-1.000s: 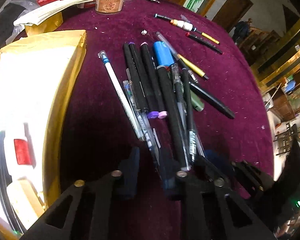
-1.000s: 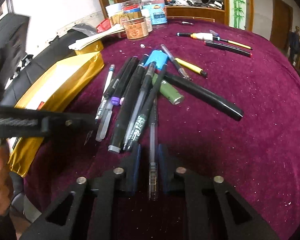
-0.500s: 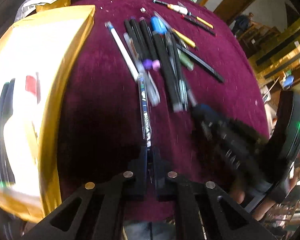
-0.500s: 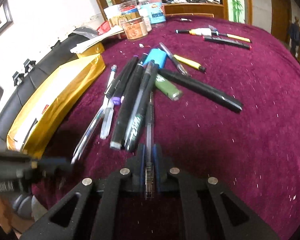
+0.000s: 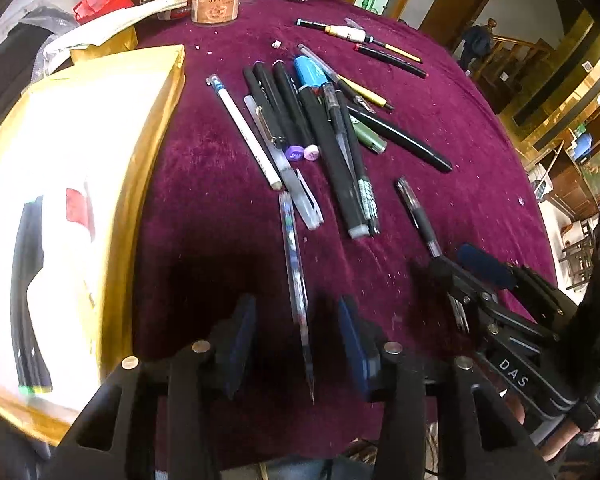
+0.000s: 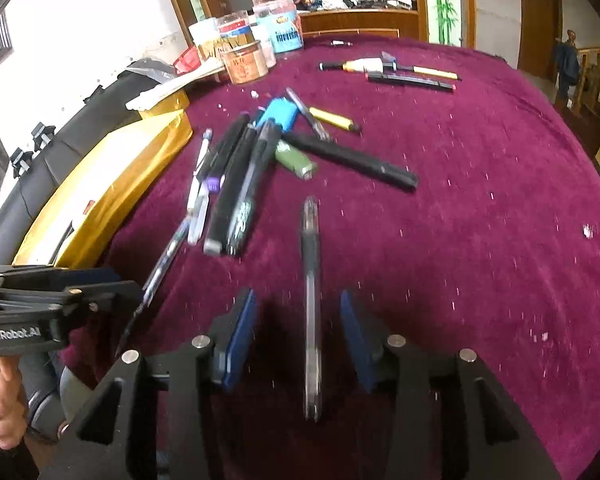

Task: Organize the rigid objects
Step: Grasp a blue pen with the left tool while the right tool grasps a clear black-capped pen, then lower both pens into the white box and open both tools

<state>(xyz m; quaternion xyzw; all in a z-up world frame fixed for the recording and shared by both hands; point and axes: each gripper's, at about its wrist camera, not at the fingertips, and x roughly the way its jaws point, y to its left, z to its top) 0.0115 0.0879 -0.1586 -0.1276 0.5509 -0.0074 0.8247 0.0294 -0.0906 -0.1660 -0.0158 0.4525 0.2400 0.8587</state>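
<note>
A heap of pens and markers (image 5: 320, 132) (image 6: 240, 168) lies on the maroon tablecloth (image 5: 460, 128). Apart from the heap, a clear pen (image 5: 294, 256) lies lengthwise between the pads of my left gripper (image 5: 296, 324). Its jaws are opening and the pads do not touch the pen. A black gel pen (image 6: 310, 264) lies the same way inside my right gripper (image 6: 298, 320), whose jaws are opening too, pads clear of it. Each gripper shows in the other's view: the right gripper (image 5: 472, 280) and the left gripper (image 6: 80, 292).
A gold box (image 5: 80, 160) (image 6: 112, 184) fills the left side. Jars and packets (image 5: 214, 0) (image 6: 244, 64) stand at the far edge. A few more pens (image 5: 364, 40) (image 6: 392, 70) lie far right. A hand (image 6: 0, 412) holds the left gripper's handle.
Each gripper closed on a pen and drew it out of the heap toward the near edge. Both have now opened, and the two pens lie loose on the cloth.
</note>
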